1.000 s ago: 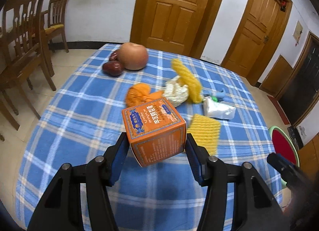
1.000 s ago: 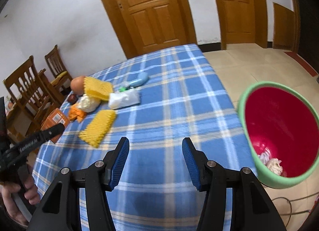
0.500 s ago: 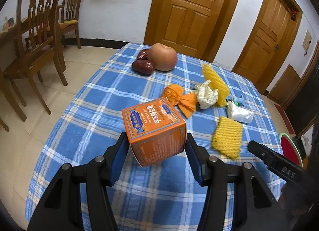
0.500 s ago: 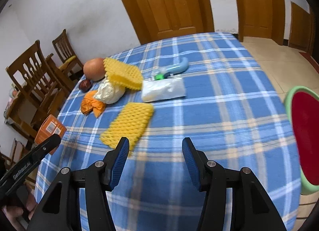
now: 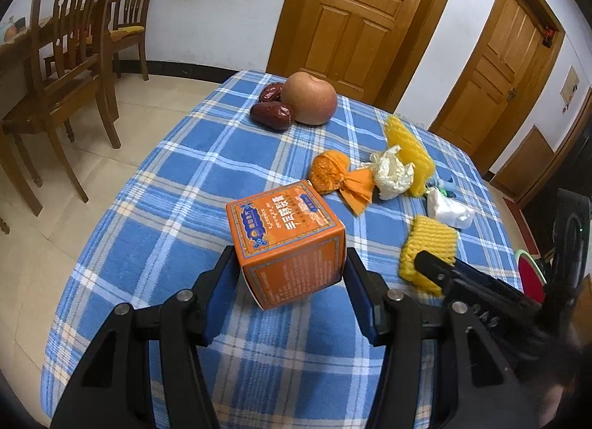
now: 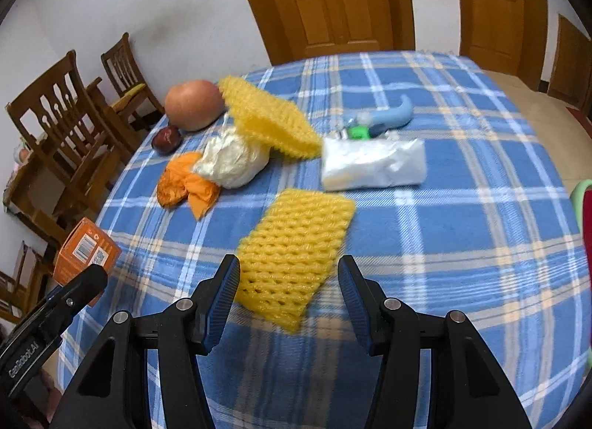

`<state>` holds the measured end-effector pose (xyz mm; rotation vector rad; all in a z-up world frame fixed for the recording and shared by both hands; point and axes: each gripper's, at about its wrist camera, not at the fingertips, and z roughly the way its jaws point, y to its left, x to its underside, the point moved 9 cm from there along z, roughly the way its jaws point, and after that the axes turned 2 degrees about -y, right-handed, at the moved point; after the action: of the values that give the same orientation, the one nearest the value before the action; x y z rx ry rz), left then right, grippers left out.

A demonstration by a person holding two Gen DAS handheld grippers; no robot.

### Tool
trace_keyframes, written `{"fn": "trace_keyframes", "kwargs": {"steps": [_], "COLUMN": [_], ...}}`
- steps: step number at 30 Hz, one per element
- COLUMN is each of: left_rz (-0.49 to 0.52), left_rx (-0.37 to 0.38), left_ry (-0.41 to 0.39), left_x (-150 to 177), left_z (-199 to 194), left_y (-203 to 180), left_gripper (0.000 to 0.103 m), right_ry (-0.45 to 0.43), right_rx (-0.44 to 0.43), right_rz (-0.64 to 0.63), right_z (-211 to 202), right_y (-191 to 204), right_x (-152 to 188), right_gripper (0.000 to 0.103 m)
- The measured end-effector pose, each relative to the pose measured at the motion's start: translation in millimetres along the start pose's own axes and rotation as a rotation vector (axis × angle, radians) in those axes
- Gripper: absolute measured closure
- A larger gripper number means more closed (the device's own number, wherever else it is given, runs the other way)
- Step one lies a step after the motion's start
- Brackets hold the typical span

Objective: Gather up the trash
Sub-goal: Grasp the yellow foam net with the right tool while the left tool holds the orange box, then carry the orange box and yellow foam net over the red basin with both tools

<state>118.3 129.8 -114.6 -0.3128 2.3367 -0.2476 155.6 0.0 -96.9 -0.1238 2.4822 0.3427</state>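
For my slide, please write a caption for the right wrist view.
Open right gripper above a yellow foam net on the checked tablecloth.

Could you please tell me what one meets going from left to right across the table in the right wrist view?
Orange box → dark red date → apple → flat yellow foam net → white plastic packet.

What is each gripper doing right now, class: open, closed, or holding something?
Left gripper: closed on the orange box, held above the table.
Right gripper: open, holding nothing; the yellow foam net lies between its fingers, untouched.
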Motion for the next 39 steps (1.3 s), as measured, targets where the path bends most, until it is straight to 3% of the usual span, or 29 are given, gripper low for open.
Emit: {"fn": "trace_keyframes", "kwargs": {"steps": [3,5,10,18,28,39], "left_rz": [0.010,0.013,0.023,0.070,0.149,0.265], "left_rx": [0.004,0.009,0.023,0.059,0.141,0.252], "left_ry": [0.004,0.007,0.018,0.018,0.052,0.096], "left_x": [2.2,3.4,7.3,14.8,25.7,33.9], "left_z": [-0.3,-0.8,-4.0,-15.2,-25.8,-21.0], "left_y": [-4.9,-8.0,-19.3,-52.1,-114.1,-204.0], "left_gripper": [0.046,0.046,0.046,0.046,0.046,0.046], "right_ry": [-0.017,-0.016,-0.025,-0.056,-0.150,-0.236], "right_rx": [0.032,0.003,-0.041,-0.068,-0.062,0.003], "right_rz": [-0.052,-0.055,-0.050,-0.018,0.089,0.201], "right_z": [-0.8,-2.4,-9.2,-42.1,-106.1,-159.0], "right_y": [5.0,8.5,10.9,-6.9,-72.2,-152.2], "right_x": [3.8,6.9,13.1,23.5,22.8,28.4], "right_gripper": [0.065,0.077,0.088,0.091,0.091,0.091]}}
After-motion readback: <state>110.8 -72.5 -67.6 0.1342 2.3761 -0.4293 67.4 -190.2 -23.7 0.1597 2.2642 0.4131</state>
